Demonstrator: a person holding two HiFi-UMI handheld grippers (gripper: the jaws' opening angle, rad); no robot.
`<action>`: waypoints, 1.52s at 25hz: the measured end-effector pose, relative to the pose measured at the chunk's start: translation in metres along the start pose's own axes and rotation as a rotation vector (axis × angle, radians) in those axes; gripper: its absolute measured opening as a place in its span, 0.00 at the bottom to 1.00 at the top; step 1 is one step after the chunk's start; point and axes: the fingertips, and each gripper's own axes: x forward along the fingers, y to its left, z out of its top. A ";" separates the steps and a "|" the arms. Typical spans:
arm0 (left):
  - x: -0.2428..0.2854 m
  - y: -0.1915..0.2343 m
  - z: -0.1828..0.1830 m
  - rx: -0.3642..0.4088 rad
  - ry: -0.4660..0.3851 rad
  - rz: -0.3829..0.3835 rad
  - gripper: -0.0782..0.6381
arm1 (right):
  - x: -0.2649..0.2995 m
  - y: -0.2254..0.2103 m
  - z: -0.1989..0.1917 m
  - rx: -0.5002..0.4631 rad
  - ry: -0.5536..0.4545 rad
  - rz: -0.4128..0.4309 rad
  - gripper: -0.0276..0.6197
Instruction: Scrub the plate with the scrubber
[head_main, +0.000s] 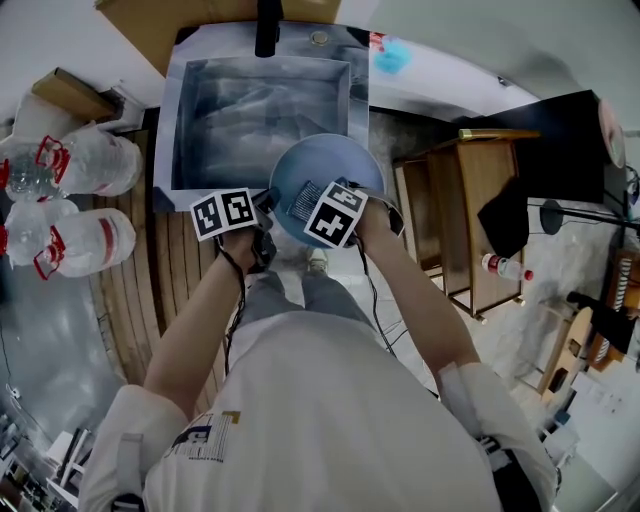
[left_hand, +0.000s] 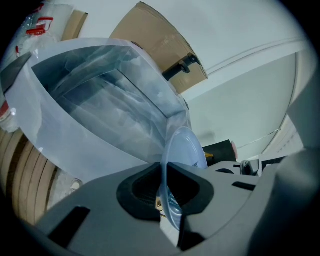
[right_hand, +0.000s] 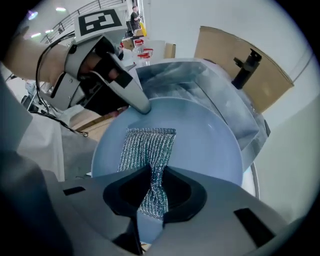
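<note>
— Left gripper (left_hand: 163, 172), what's it doing?
— Closed tight on the blue plate (left_hand: 184, 148) rim, holding it tilted over the sink (head_main: 173, 140) front edge.
— And the right gripper (right_hand: 152, 175)?
— Pinching the mesh scrubber (right_hand: 147, 142), which lies flat against the plate's face.

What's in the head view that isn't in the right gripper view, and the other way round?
Only the head view shows the wooden cabinet and the person's white shirt. Only the right gripper view shows the right gripper with its jaws pinching the scrubber. Both show the blue plate, the left gripper holding its rim, the sink and the black tap.
</note>
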 end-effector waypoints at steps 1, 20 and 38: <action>0.000 0.000 0.000 0.004 0.002 0.001 0.18 | 0.002 0.002 0.009 -0.008 -0.010 0.004 0.19; -0.003 0.001 -0.003 -0.050 -0.008 -0.031 0.18 | 0.002 -0.136 0.015 -0.003 0.023 -0.331 0.21; 0.000 -0.002 -0.001 -0.077 -0.035 -0.056 0.19 | 0.001 0.031 -0.017 -0.148 0.040 -0.082 0.21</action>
